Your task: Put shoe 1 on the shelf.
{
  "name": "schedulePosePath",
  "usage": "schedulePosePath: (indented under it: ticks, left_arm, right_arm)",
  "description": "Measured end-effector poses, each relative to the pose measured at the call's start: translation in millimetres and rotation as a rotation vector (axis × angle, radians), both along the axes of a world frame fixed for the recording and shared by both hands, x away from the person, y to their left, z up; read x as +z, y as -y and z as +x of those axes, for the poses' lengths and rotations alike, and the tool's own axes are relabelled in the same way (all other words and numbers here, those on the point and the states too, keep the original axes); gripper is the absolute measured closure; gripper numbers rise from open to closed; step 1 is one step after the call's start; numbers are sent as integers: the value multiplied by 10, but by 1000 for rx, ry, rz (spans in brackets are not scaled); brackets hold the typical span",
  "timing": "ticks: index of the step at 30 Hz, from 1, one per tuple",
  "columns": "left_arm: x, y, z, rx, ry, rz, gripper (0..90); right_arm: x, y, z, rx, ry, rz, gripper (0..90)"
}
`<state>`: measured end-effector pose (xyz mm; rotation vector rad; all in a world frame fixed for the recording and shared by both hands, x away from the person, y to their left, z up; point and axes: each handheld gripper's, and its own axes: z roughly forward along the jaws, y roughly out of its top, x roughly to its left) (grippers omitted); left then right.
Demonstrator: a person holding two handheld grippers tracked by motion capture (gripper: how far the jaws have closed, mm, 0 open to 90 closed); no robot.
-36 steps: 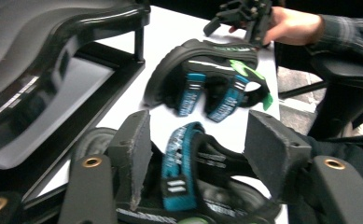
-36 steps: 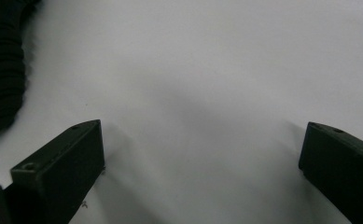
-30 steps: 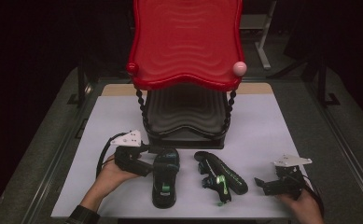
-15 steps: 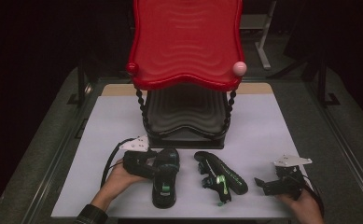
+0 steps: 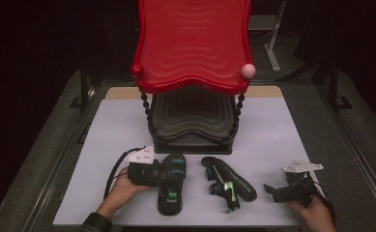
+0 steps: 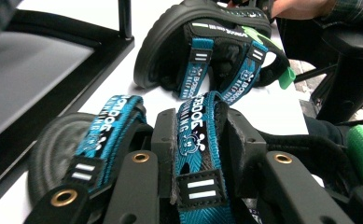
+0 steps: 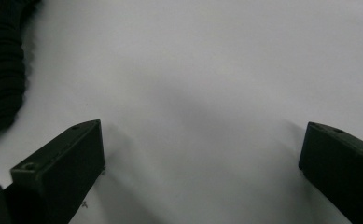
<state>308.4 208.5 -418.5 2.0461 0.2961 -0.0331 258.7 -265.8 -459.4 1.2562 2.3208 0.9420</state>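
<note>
Two black sandals with blue straps lie on the white table in front of a rack. The left sandal [image 5: 172, 188] lies toe toward me. My left gripper [image 5: 164, 170] comes at it from the left and is shut on its blue strap [image 6: 198, 140], which is pinched between the jaws. The second sandal [image 5: 230, 182] [image 6: 216, 42] lies on its side to the right, with a green tab. My right gripper [image 5: 271, 190] rests near the table's front right corner, open, its jaws wide apart over bare table [image 7: 202, 144].
A two-tier rack stands at the back middle, with a red wavy top shelf [image 5: 193, 43] over a black lower shelf [image 5: 193, 116]. The second sandal's black sole edge [image 7: 2, 70] lies just left of the right gripper. White table [image 5: 282, 130] spreads out on both sides of the rack.
My left gripper has moved right to the left sandal and shut on its blue strap. The right gripper has stayed in place, open.
</note>
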Motion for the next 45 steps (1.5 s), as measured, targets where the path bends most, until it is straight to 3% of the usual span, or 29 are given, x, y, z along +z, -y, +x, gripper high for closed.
schedulePosePath:
  ticks: [3, 9, 16, 27, 32, 38, 45]
  left_arm:
    - [25, -4, -10, 2, 4, -9, 686]
    - [169, -9, -28, 3, 10, -74, 687]
    - [460, -44, -30, 5, 30, -109, 688]
    - [772, -36, -23, -16, 42, -143, 690]
    - [1012, -8, -21, -36, 70, -162, 691]
    - [1255, 26, -1, -51, 77, -186, 690]
    - [1480, 63, 18, -63, 85, -184, 691]
  right_arm:
    - [0, 0, 0, 0, 0, 0, 0]
    - [0, 0, 0, 0, 0, 0, 0]
    - [0, 0, 0, 0, 0, 0, 0]
    - [0, 0, 0, 0, 0, 0, 0]
    - [-1, 0, 0, 0, 0, 0, 0]
    - [-1, 0, 0, 0, 0, 1, 0]
    - [0, 1, 1, 2, 2, 0, 0]
